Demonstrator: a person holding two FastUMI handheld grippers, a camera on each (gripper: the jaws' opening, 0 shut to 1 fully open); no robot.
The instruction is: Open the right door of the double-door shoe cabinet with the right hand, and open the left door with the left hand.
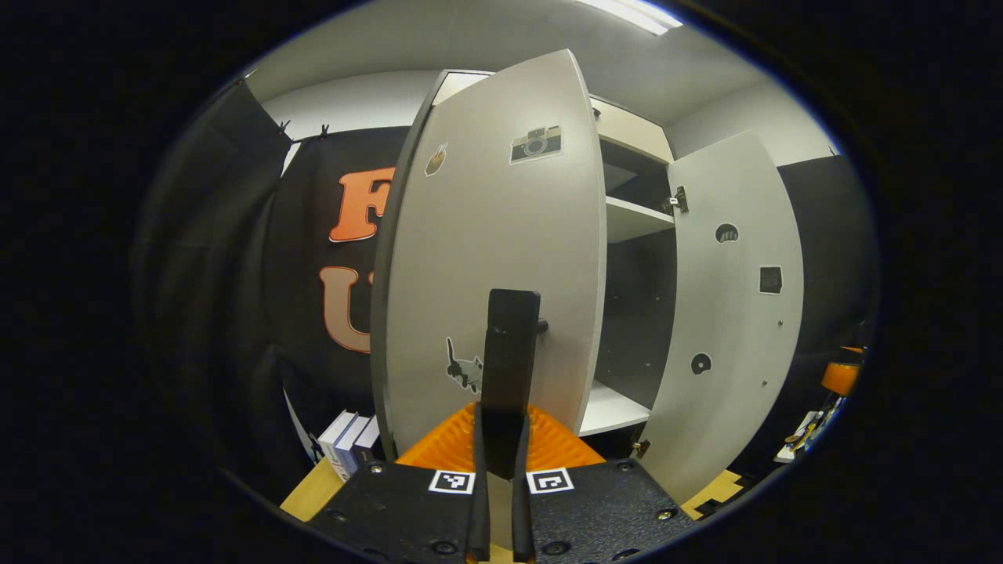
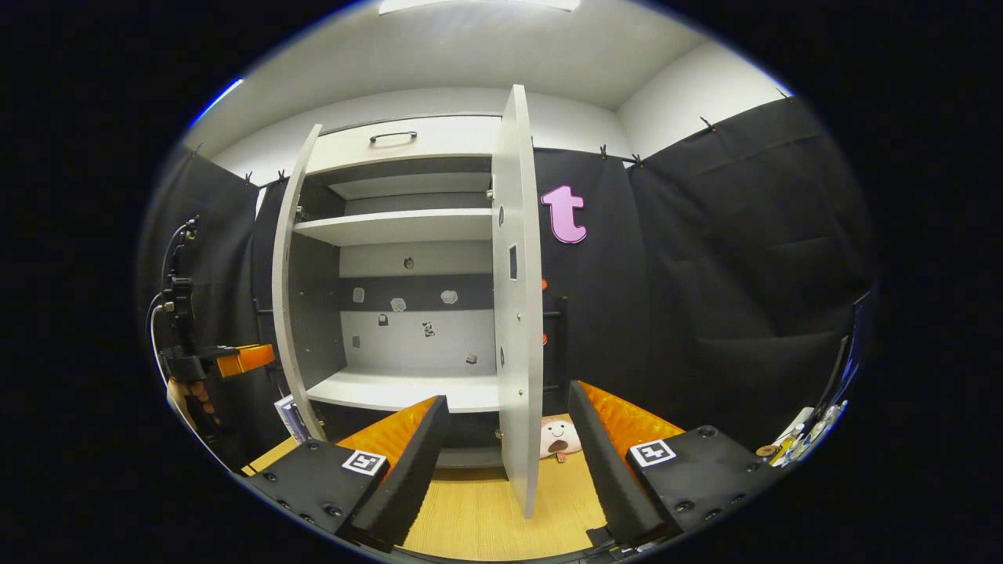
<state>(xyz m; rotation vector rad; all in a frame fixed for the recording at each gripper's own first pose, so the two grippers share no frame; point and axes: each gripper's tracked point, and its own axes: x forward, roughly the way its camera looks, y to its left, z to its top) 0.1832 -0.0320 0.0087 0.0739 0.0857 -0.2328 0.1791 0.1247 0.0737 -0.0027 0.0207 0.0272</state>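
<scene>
Left gripper view: we see the left gripper [image 1: 501,501] with fingers pressed together, near the left door [image 1: 486,258] at 12 o'clock, touching uncertain. We judge that door partly open, with more swing left. The right door [image 1: 729,313], at 3 o'clock, stands wide. In the right gripper view, the right gripper [image 2: 509,462] is spread around that door's edge without pinching. The cabinet [image 2: 400,227] shelves look bare; small stickers mark its back.

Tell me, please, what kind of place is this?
Probably a recording booth set up like a home corner, not a real room. Black cloth hangs clipped along the walls, a white shoe cabinet stands with both doors open on a wooden floor, and a ceiling lamp lights it.
</scene>
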